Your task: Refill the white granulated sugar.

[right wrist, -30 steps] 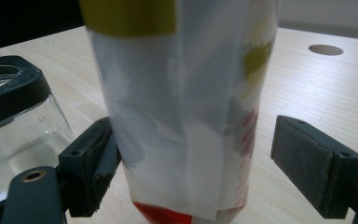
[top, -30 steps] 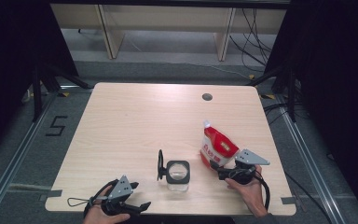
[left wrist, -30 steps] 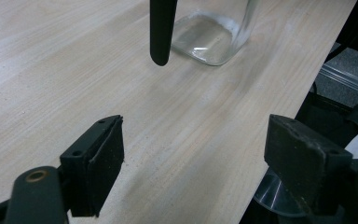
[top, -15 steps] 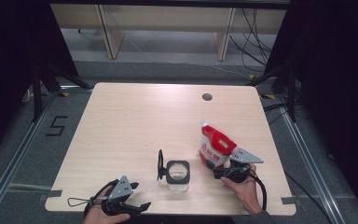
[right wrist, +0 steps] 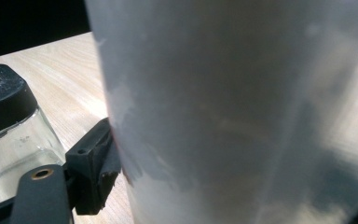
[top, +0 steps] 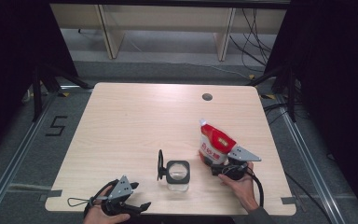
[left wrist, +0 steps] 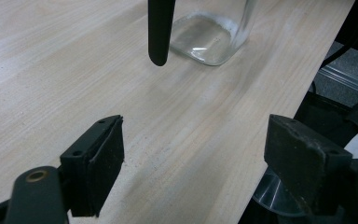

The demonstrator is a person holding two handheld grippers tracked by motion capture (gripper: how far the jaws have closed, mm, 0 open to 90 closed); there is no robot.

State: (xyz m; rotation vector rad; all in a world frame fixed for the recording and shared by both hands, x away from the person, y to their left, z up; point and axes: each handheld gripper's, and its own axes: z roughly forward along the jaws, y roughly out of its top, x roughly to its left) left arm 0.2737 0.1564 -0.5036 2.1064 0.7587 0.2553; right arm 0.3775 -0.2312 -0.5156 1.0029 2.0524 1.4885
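The right hand-held gripper [top: 220,164] pinches the lower body of the red and white pouch [top: 213,143], which leans up and away from it, spout farthest from the hand. Judging from the open glass jar [top: 177,173] just beside it, toward the left hand-held gripper, a pour seems intended: the grip should stay firm and low, with the spout brought over the jar's mouth before tipping. The right hand [top: 240,185] lies low behind, palm up. The left hand-held gripper [top: 133,207] rests spread at the tabletop's [top: 135,121] near edge, jaws empty, facing the jar.
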